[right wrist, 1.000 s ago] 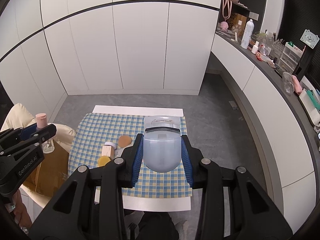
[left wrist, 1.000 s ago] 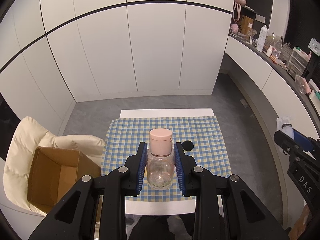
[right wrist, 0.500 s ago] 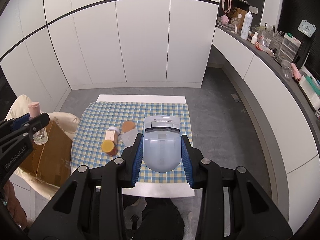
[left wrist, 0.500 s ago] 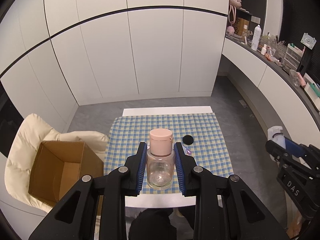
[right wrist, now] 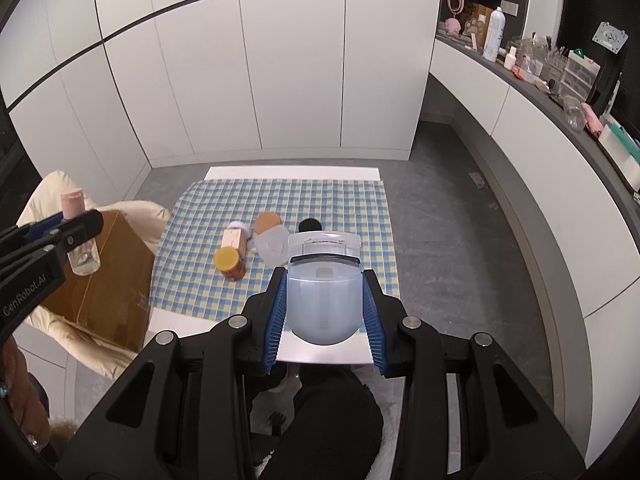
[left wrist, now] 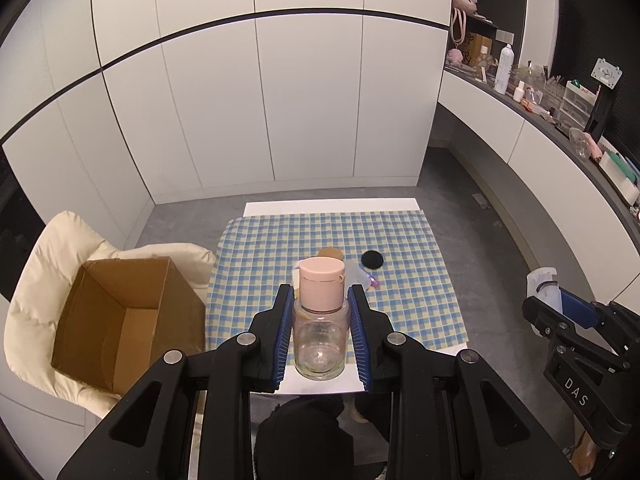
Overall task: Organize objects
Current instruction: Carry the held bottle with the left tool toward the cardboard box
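Note:
My left gripper is shut on a clear glass bottle with a pink cap, held upright above the near edge of the checkered tablecloth. My right gripper is shut on a translucent pale-blue rounded container, also above the near table edge. In the right wrist view the left gripper and its bottle hang over the open cardboard box. On the cloth lie an orange-lidded jar, a pink block, a tan round pad, a clear pouch and a black disc.
The cardboard box rests open on a cream padded chair left of the table. White cabinets line the back wall. A cluttered counter runs along the right. A person's dark clothing shows below the grippers.
Both grippers have pulled back toward the near table edge and shifted left with their loads still held. More of the open box shows in the left wrist view.

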### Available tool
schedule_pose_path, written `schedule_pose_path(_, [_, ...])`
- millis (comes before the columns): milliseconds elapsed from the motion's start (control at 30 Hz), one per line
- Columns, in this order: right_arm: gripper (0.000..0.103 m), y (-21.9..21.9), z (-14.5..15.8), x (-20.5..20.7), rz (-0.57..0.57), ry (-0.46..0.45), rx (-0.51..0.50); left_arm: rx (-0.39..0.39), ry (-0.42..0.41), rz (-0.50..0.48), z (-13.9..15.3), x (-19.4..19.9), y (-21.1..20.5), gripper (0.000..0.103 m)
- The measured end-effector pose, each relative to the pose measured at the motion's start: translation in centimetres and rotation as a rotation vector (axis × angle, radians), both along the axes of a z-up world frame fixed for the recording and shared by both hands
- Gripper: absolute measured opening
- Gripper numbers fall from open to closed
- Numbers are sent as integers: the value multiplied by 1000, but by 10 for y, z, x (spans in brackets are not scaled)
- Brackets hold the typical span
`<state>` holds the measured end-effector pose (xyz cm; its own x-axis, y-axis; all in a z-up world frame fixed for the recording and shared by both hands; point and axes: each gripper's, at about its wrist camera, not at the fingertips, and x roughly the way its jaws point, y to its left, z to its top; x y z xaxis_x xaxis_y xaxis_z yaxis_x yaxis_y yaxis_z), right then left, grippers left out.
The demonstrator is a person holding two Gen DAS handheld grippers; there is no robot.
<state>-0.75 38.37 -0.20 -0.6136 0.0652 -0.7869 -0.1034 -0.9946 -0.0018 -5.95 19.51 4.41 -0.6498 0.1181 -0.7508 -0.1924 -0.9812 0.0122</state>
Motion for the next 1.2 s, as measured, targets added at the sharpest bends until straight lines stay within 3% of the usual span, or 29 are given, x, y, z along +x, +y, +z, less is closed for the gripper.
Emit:
schedule_pose_path(500, [38, -2, -31, 35, 5, -59, 8, -20, 22, 12, -16, 49, -22, 27])
schedule_pose_path(1200, [38, -2, -58, 73, -11, -89, -6, 5, -82, 39, -61, 66, -46, 27])
